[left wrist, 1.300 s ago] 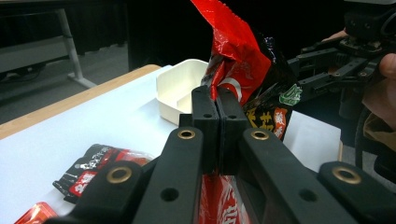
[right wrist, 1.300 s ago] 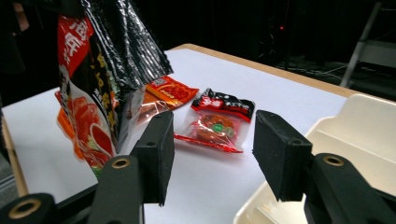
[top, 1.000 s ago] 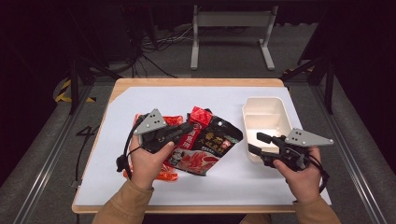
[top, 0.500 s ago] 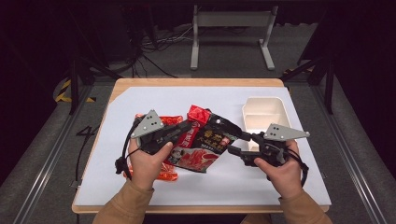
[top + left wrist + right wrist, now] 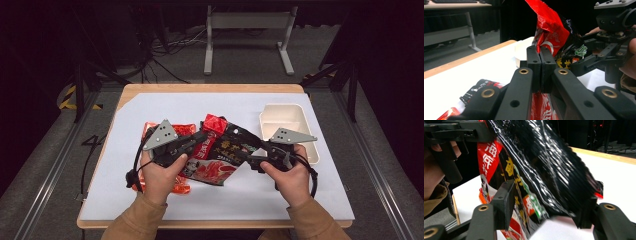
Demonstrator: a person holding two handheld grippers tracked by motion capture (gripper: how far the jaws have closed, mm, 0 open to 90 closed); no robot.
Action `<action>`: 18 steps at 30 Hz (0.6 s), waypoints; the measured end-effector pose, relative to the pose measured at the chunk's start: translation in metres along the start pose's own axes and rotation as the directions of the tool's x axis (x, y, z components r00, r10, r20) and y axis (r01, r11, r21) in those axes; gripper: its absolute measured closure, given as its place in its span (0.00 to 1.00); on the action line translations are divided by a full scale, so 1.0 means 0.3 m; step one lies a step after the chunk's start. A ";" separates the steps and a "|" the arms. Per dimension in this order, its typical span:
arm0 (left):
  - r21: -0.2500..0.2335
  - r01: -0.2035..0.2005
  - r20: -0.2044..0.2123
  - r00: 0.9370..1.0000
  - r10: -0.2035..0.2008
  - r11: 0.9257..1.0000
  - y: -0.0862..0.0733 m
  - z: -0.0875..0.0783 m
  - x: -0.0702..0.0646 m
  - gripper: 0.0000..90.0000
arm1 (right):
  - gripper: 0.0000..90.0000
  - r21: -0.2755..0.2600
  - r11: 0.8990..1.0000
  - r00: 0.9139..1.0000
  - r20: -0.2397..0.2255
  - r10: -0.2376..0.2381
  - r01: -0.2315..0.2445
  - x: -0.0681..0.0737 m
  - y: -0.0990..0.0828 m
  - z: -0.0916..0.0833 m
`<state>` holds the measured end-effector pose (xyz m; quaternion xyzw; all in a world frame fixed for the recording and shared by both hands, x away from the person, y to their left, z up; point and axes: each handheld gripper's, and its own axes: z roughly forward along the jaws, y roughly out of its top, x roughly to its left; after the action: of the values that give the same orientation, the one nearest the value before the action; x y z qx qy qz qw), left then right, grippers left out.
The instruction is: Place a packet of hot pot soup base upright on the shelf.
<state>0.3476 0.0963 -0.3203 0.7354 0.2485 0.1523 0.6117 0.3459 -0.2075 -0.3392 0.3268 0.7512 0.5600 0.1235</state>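
Your left gripper (image 5: 202, 137) has its jaws pressed together on the red top corner of the black-and-red snack bag (image 5: 220, 157); in the left gripper view the pads (image 5: 534, 62) meet flat with the crinkled red film (image 5: 549, 27) sticking up out of them. The bag hangs lifted off the white mat (image 5: 150, 115) near the table's middle, between your two hands. In the high view its long axis runs from the pinched red corner at upper left down toward you, the printed face up and tilted, the lower end over the mat close to your left hand (image 5: 157, 175). Your right gripper (image 5: 250, 159) sits at the bag's right edge with jaws spread, and they have just been closing; in the right gripper view (image 5: 544, 207) the bag's black edge (image 5: 564, 185) hangs between the two pads, the left pad (image 5: 505, 202) clearly off the film, contact on the right side too blurred to tell. A second red packet (image 5: 175, 129) lies flat on the mat under and behind your left gripper. A beige tray (image 5: 285, 112) stands just past your right hand (image 5: 290, 180), near the mat's right edge. Open mat lies at the far side and the near right; the wooden table edge (image 5: 210, 88) frames it.
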 end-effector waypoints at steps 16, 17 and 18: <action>-0.003 0.000 -0.009 1.000 0.000 1.000 -0.002 0.001 -0.001 0.98 | 0.83 0.085 0.996 0.999 -0.006 0.037 -0.037 -0.006 0.038 0.004; -0.003 -0.001 -0.010 1.000 0.001 1.000 -0.002 0.001 0.001 0.98 | 0.83 0.090 0.996 1.000 -0.003 0.027 -0.027 -0.005 0.042 0.002; -0.003 -0.001 -0.009 1.000 0.001 1.000 -0.003 0.002 0.002 0.98 | 0.84 0.094 0.995 1.000 0.002 0.017 -0.017 -0.003 0.047 0.000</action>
<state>0.3483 0.0963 -0.3212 0.7339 0.2508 0.1562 0.6116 0.3515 -0.2060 -0.3264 0.3389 0.7739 0.5249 0.1037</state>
